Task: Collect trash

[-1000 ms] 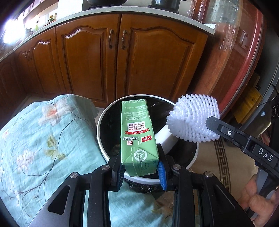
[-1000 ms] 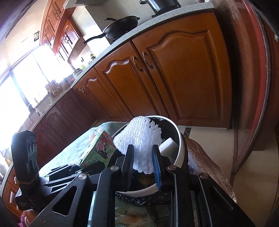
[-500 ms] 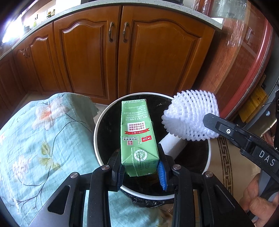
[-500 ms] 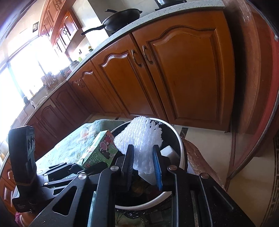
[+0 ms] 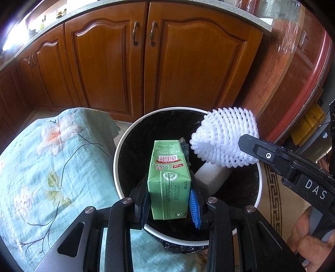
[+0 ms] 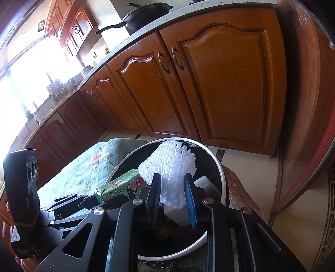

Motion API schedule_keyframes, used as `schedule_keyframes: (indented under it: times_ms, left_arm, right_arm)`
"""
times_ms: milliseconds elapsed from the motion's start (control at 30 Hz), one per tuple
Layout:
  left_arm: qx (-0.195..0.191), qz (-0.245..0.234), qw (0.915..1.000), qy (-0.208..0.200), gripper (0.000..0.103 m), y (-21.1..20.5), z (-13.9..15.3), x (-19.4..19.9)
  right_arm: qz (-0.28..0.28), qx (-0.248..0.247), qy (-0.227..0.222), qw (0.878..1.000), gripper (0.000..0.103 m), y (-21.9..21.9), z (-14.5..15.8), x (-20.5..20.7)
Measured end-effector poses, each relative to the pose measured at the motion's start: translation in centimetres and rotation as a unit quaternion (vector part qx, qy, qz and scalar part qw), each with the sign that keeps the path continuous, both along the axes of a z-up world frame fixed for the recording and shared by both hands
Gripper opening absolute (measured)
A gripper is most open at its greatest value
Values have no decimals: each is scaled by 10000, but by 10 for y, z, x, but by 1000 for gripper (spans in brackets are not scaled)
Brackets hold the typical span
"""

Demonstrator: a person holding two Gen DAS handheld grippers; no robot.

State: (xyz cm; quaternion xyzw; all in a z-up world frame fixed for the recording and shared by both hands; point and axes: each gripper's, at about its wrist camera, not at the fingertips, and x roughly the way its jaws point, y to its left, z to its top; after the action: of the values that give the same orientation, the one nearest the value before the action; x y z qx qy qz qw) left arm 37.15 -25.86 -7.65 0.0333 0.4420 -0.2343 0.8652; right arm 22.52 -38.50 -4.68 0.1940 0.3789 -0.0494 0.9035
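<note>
1. The left gripper [image 5: 169,202] is closed on the green carton [image 5: 168,182]; its two fingers [image 5: 193,206] press the carton's lower sides, and the carton hangs tilted over the near part of the bin's mouth, its printed face turned up
2. The right gripper [image 6: 172,194] holds the white foam net [image 6: 170,167] between narrowly set fingers [image 6: 190,200], whose pads squeeze the net's lower end; the rest of the net fans out above them, over the inside of the bin
3. In the left wrist view the net [image 5: 225,138] sits to the right of the carton, above the bin's right-hand rim, with the black finger of the right gripper reaching in from the right; a hand [image 5: 312,240] grips that tool at the lower right corner
4. The round bin [image 5: 117,154] has a white rim and a black liner; a white block [image 5: 213,175] lies inside it, below the net
5. Left of the bin, touching its rim, lies a pale blue-green floral cloth [image 5: 52,167] draped over something low
6. Behind the bin stand brown wooden cabinet doors [image 5: 194,69] under a speckled surface, on which a black pan [image 6: 146,14] rests
</note>
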Motion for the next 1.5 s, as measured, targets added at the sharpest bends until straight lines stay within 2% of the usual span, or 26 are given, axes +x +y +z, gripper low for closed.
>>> schedule_keyframes:
  times_ms: [133,200,267,300,333,533,933,1100,1267,1500]
  left_arm:
    - [-8,6,10000,-23,31,0,4,-2]
    - [0,14,10000,-52,34,-1,7,-6]
    - [9,35,10000,-64,43,1,9,-9]
    - [12,69,9999,-78,52,3,11,-10]
    - [-12,95,9999,-111,56,5,13,-12]
    - [-63,143,9997,-211,57,16,22,-25]
    - [-255,325,9989,-235,66,47,31,-59]
    - [-356,455,9982,-184,68,65,27,-80]
    - [-431,569,9973,-148,70,84,20,-106]
    - [-597,829,9946,-158,76,119,16,-147]
  right_arm:
    - [32,17,8,10000,27,0,0,1]
    - [42,54,13,10000,33,-2,-1,1]
    - [23,113,-16,9999,47,-4,-1,-1]
    - [13,149,-38,9999,50,-4,-1,-2]
    - [-4,182,-68,9998,55,-4,0,-4]
    - [-87,260,-190,9994,56,-4,7,-15]
    - [-171,425,-433,9980,70,15,16,-46]
    - [-156,469,-448,9978,77,30,13,-61]
    - [-105,471,-474,9977,91,46,9,-81]
    - [-82,322,-589,9977,94,70,11,-110]
